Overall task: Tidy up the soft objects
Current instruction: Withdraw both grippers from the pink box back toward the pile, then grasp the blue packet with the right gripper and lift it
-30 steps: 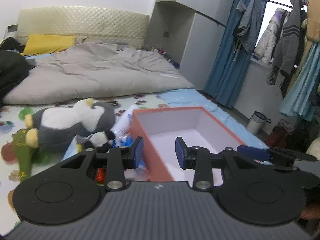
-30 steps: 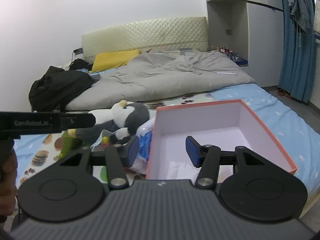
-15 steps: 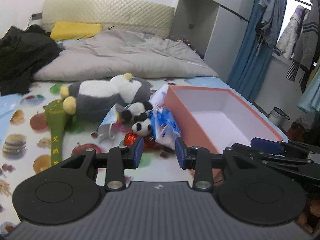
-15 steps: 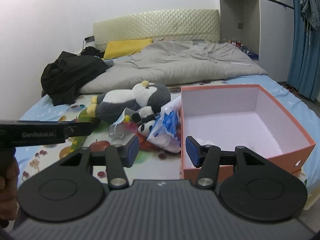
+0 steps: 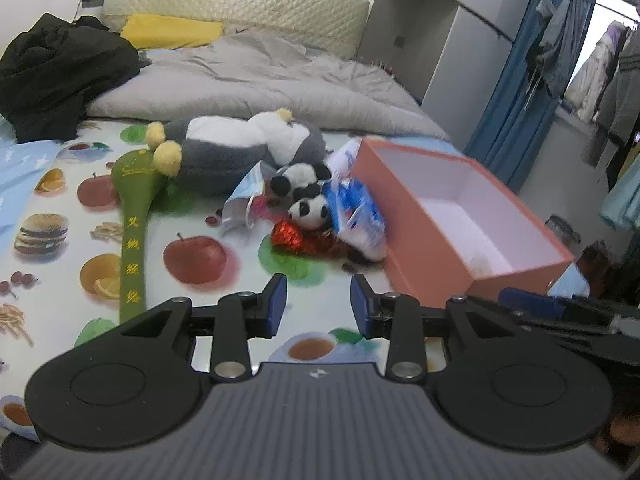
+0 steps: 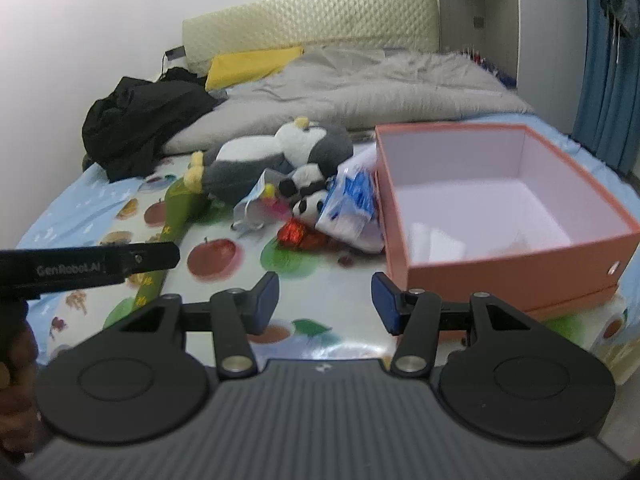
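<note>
Approach step: left gripper [image 5: 318, 304] and right gripper [image 6: 324, 302], jaws open and empty, face the plush pile [image 5: 280, 168] ahead; the next move likely calls for grasping one toy for the box [image 6: 520, 272] right of the jaws.

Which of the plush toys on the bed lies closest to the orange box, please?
The small panda, black and white, beside the blue-and-white packet. The big grey penguin lies farther back, and the green plush stick is farthest.

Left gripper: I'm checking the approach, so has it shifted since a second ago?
Yes. The left gripper has swung away from the orange box toward the toy pile, now over the printed sheet.
</note>
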The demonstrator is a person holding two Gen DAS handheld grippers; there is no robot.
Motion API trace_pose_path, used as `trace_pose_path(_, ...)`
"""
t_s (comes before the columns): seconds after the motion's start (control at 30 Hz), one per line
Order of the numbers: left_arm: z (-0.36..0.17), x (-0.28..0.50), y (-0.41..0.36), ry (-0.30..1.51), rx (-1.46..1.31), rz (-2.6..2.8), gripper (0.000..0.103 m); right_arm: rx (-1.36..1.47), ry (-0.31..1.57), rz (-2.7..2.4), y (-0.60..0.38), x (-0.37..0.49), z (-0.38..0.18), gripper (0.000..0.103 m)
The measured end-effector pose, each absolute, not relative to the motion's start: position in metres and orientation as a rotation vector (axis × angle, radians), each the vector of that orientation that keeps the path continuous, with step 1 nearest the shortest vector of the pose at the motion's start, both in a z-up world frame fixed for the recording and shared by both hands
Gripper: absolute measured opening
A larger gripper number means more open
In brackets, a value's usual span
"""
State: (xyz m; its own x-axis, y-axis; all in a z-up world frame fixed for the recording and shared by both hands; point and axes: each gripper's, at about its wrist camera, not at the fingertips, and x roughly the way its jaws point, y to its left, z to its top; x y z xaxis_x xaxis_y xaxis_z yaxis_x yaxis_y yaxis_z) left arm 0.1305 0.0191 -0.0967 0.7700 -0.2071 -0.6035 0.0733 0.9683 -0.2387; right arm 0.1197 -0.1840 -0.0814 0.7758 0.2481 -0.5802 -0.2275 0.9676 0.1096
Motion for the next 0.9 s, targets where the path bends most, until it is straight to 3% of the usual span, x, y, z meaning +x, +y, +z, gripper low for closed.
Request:
trace_pose_path(0.43,-0.142,0.176,0.049,0.717,-0.247,-0.092,0.05,-0.096,0.628,0.268,-0.152,0.161,-0.105,0.053)
trace_pose_path(0.9,-0.177,0.291,0.072,0.748,-0.236,-0.025,0.051,-0.229,0.621,0.277,-0.114,0.241,-0.138,0.053)
